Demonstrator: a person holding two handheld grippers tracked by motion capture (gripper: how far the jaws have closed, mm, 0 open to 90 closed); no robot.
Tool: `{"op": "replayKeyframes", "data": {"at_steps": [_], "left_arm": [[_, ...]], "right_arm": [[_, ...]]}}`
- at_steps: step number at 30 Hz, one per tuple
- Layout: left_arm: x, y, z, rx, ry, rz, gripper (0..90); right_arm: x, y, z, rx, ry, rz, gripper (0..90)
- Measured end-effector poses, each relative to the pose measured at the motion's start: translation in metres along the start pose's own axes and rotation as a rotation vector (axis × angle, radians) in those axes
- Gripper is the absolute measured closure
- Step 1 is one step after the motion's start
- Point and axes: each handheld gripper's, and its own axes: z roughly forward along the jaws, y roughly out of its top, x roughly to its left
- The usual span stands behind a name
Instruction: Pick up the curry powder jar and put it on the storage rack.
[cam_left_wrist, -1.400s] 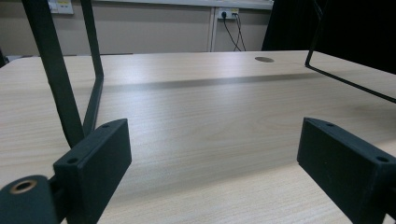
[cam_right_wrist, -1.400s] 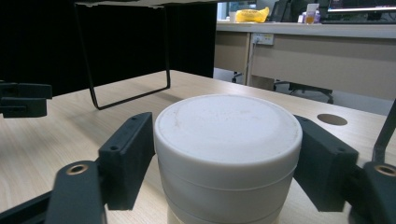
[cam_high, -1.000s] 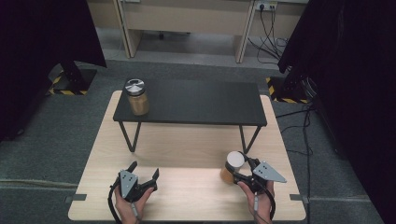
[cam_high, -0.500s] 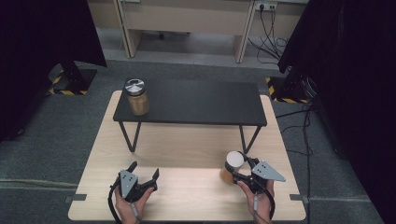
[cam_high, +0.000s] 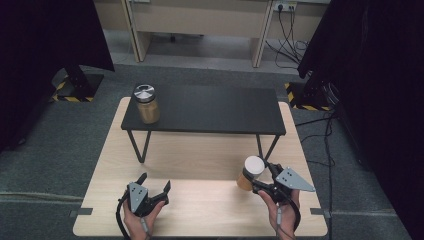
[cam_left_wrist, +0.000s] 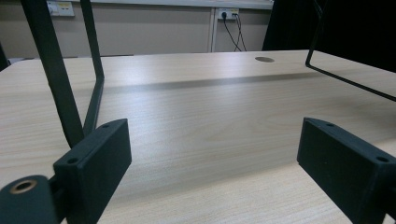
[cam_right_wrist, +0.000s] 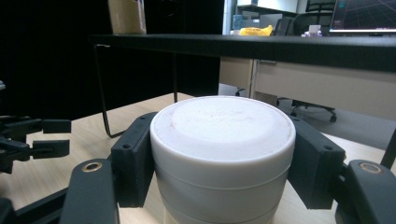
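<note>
Grippers held in a person's two hands worked at the near edge of a pale wooden table (cam_high: 200, 150), seen from the high view. The right gripper (cam_high: 257, 182), with a grey three-cornered plate on top, had its jaws clamped on a white-lidded jar (cam_high: 250, 172) of tan contents, which sat at the table's near right, in front of the right legs of a low black shelf (cam_high: 210, 110). In the right gripper view, the jar's white lid (cam_right_wrist: 223, 135) sat squarely between the two black jaws, each pad pressed against its side, with the table's surface visible below and the shelf's dark top running across the background.

The left gripper (cam_high: 155, 192) rested at the near left of the table, well apart from the jar, its jaws spread wide with nothing between them. The left gripper view showed the two black pads (cam_left_wrist: 98, 158) standing far apart over bare wood, a black shelf leg (cam_left_wrist: 58, 74) rising just beyond the left pad.

On the shelf's far left corner stood a second jar (cam_high: 146, 104), glass with a silver lid and tan contents, upright and untouched by either gripper. The shelf stood across the middle of the table on thin black legs. Cables (cam_high: 287, 25) hung from a wall socket behind the table, and dark curtains (cam_high: 375, 75) flanked the scene on both sides.
</note>
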Motion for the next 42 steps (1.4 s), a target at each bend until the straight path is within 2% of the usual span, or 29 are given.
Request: {"op": "replayKeyframes", "data": {"at_steps": [6, 21, 42], "left_arm": [[-0.001, 0.0, 0.0, -0.001, 0.001, 0.005, 9.1], [-0.001, 0.0, 0.0, 0.0, 0.002, 0.006, 9.1], [-0.001, 0.002, 0.001, 0.009, 0.003, 0.005, 9.1]], "right_arm": [[0.0, 0.015, 0.0, 0.01, 0.012, -0.003, 33.8], [0.001, 0.044, 0.0, 0.015, -0.002, -0.001, 33.8], [-0.007, 0.099, 0.009, 0.018, -0.01, -0.04, 33.8]]}}
